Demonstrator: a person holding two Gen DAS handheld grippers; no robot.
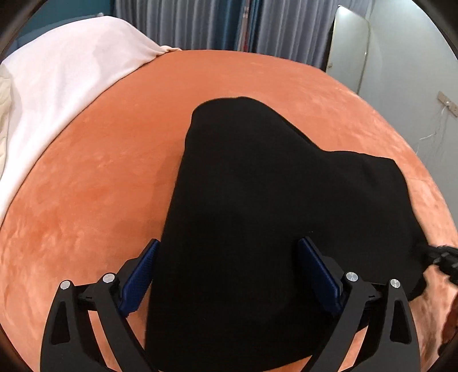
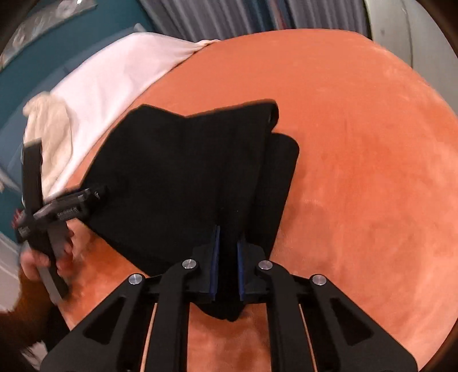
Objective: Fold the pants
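While the black pants [image 1: 257, 206] lie partly folded on the orange bed [image 1: 94, 177], filling the middle and lower part of the left wrist view, the left gripper [image 1: 229, 274] hangs over their near end with its jaws spread wide; the blue pads [image 1: 140, 274] stand on either side of the cloth and do not press it. In the right wrist view the pants [image 2: 177, 177] sit at centre, one layer lying over another whose rounded edge shows at the right. The right gripper [image 2: 227, 266] has its jaws clenched on a pinch of the pants' near edge at the lower middle of the frame, the black cloth running between the pads and hanging out below them. At the left edge of that view a hand [image 2: 43, 257] holds the left gripper [image 2: 94, 197], blurred, beside the pants. A white blanket [image 2: 114, 77] covers the upper left of the bed, and grey curtains [image 1: 214, 23] hang along the top.
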